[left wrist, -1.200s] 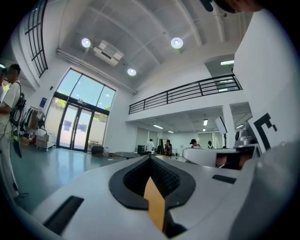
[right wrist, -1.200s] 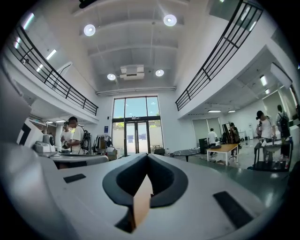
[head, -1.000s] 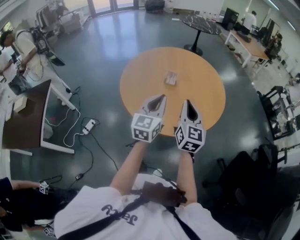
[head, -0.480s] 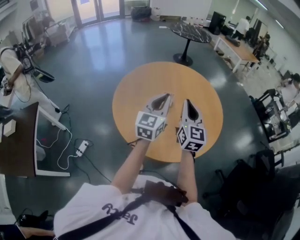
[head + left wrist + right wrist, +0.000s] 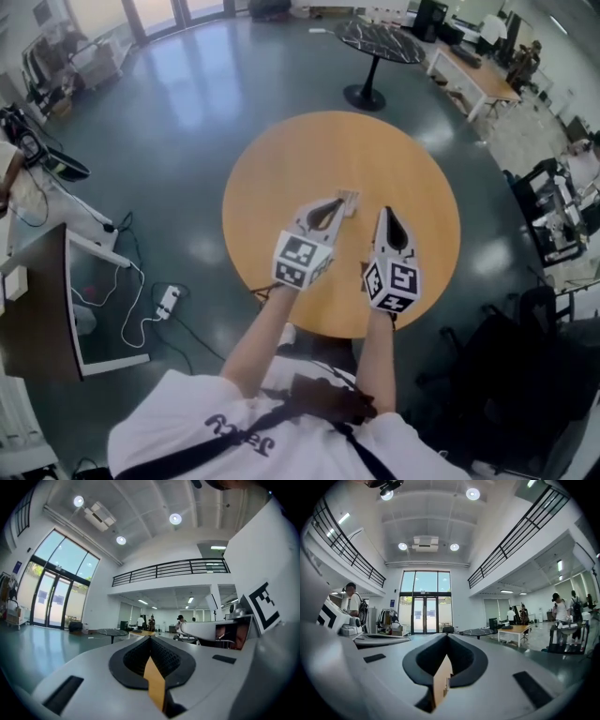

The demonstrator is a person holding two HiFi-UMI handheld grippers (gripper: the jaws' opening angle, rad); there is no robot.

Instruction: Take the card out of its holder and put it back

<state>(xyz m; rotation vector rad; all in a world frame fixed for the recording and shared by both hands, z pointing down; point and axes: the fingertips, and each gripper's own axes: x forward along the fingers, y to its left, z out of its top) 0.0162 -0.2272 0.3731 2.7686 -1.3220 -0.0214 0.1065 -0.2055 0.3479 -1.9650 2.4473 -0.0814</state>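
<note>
The card holder (image 5: pixel 350 199), a small pale thing, lies near the middle of the round wooden table (image 5: pixel 281 178); the card in it is too small to make out. My left gripper (image 5: pixel 336 203) is shut and empty, its tip just left of the holder and almost touching it. My right gripper (image 5: pixel 383 213) is shut too, a little right of the holder and nearer me. In the left gripper view the left gripper (image 5: pixel 150 638) has its jaws meeting at the tip, with nothing between them. The right gripper view shows the right gripper (image 5: pixel 447 636) likewise closed.
A dark round table (image 5: pixel 380 42) stands beyond the wooden one. Desks and black chairs (image 5: pixel 553 216) line the right side. A brown desk (image 5: pixel 37 300) sits at the left, with a power strip (image 5: pixel 169 300) and cables on the floor. People stand far off.
The view has shifted, so the table sits lower and nearer. Both grippers have reached further over the table. The card holder, hidden half a second ago, shows again beside the left tip.
</note>
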